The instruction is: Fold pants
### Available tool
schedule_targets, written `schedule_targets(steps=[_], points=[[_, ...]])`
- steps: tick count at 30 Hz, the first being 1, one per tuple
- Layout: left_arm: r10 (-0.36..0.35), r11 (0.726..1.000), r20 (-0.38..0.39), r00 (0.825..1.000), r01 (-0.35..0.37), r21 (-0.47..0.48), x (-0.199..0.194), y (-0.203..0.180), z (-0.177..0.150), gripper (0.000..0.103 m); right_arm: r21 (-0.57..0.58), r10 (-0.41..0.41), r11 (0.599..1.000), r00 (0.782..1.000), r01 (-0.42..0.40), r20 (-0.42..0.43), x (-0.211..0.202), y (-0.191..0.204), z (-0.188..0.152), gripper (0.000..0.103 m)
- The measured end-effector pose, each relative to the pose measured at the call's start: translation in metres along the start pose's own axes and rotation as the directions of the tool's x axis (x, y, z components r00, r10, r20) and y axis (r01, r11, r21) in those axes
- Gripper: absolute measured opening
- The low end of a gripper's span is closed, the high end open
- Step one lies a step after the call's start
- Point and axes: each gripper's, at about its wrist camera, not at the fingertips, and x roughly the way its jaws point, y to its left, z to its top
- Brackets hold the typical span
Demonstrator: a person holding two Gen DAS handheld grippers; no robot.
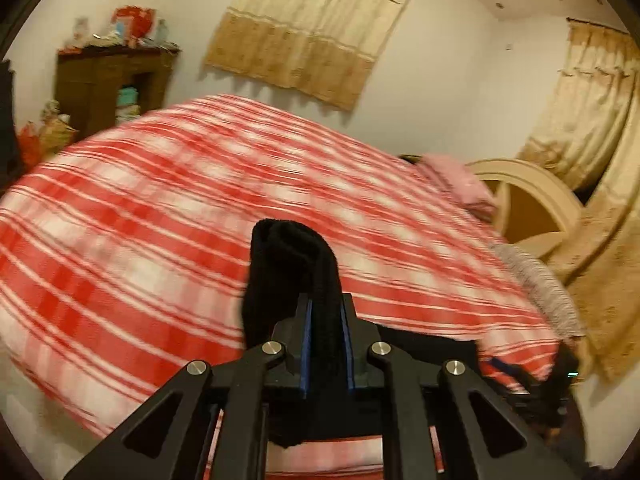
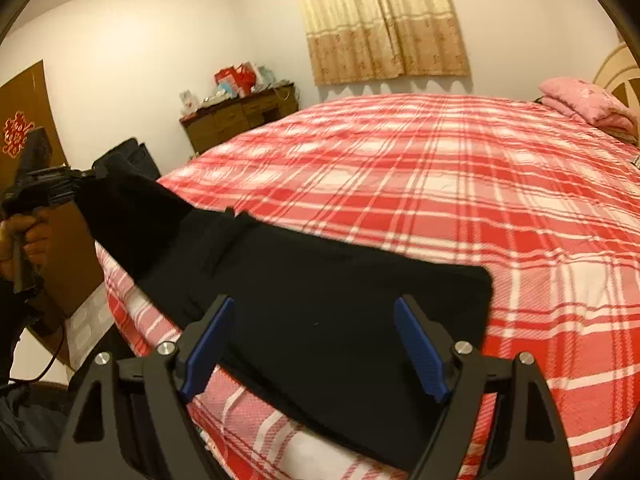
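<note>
Black pants [image 2: 320,292] lie along the near edge of the bed with the red and white checked cover [image 2: 440,184]. My left gripper [image 1: 325,308] is shut on a bunched end of the pants [image 1: 288,264] and holds it lifted above the bed. In the right wrist view the left gripper [image 2: 92,174] shows at the far left, held by a hand, with the pants stretched up to it. My right gripper [image 2: 314,308] is open, its blue pads on either side of the flat end of the pants, just above the fabric.
A pink pillow [image 2: 584,100] and a cream headboard [image 1: 532,204] are at the bed's head. A brown dresser [image 2: 240,116] with clutter stands by the far wall. Curtains [image 2: 384,20] hang behind. A dark bag [image 2: 132,156] sits left of the bed.
</note>
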Motion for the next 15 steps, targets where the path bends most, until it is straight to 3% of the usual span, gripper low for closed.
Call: schedule_targets(steps=[5,9,13,15], points=[[-0.088,0.996,-0.038,0.995,0.089,0.025,0.024,-0.065,-0.009,0.012,0.04,-0.032,0.999,0.999,0.03,0.043,-0.011,-0.016,0.006,0.085],[-0.153,0.981,-0.126,0.98,0.166,0.098,0.067,-0.119,-0.024,0.012,0.105,-0.074,0.992,0.995,0.068,0.061,-0.015,-0.034,0.012,0.085],[-0.16,0.966,-0.217,0.963,0.199,0.168,0.113,-0.158,-0.047,0.012,0.249,-0.12,0.964,0.99,0.098,0.075,-0.022,-0.069,0.015,0.085],[-0.131,0.957,-0.238,0.962,0.185,0.223,0.131,-0.174,-0.064,0.012,0.338,-0.145,0.935,0.986,0.109,0.082,-0.026,-0.091,0.013,0.085]])
